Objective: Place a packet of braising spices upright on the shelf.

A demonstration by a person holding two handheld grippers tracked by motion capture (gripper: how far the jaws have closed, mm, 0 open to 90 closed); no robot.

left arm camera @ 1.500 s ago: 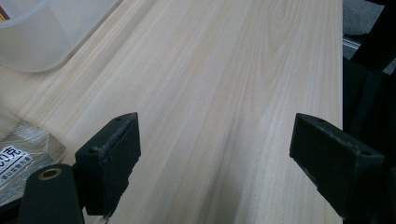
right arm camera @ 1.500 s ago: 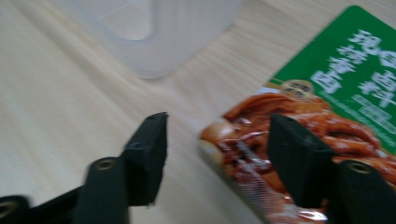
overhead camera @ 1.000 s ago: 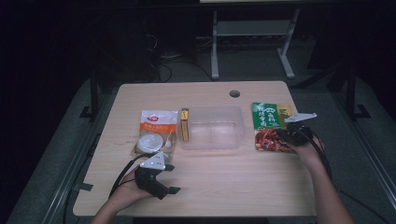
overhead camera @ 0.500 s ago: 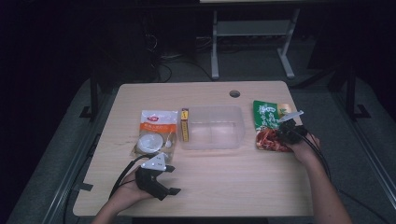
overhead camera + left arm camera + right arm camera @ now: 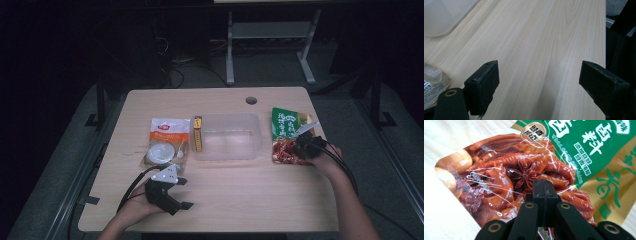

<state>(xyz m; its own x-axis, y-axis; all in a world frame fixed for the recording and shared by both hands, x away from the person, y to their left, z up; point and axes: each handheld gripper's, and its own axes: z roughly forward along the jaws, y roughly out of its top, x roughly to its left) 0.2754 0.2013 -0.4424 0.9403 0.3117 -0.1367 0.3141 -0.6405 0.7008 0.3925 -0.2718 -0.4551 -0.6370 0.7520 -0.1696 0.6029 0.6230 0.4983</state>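
While green-and-red seasoning pouch [image 5: 288, 136] lies flat near right edge of table [image 5: 225, 210], right gripper [image 5: 303, 146] sits over its near, red-printed end; jaws pressed together, tips against pouch [image 5: 524, 170] face, whether film is pinched cannot tell. Clear plastic tub [image 5: 227, 136] just left of pouch, mid-table. Yellow box [image 5: 198, 134] touching tub's left wall. Orange-white packet [image 5: 167, 145] beside box, toward left edge. Left gripper [image 5: 172, 195] near front-left corner, resting on bare wood, jaws wide apart, nothing between them.
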